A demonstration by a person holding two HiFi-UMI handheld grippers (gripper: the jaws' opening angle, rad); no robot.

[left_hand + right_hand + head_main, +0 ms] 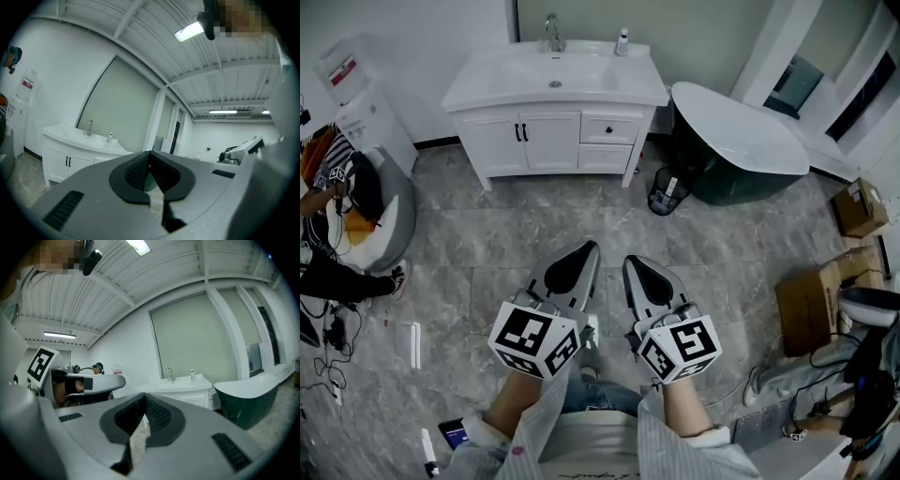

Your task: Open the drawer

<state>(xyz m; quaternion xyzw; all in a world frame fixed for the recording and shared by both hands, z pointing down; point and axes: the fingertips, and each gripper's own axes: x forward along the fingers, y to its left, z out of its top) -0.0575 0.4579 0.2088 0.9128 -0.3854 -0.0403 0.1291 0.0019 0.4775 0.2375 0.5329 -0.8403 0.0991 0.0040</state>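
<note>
A white vanity [553, 89] with a sink and tap stands against the far wall. Its two small drawers, the upper drawer [610, 129] and the lower drawer [605, 157], sit to the right of two doors with black handles, and both are closed. My left gripper [588, 247] and right gripper [631, 262] are held side by side over the grey floor, well short of the vanity. Both point toward it. Each is shut, with nothing between its jaws. The vanity [70, 152] shows beyond the left gripper [150, 154], and the vanity [180, 391] also shows past the right gripper [144, 398].
A dark green bathtub [736, 141] stands right of the vanity, with a small black bin [667, 192] between them. Cardboard boxes [811, 305] lie at the right. At the left a person [337, 187] sits by a grey seat, with cables on the floor.
</note>
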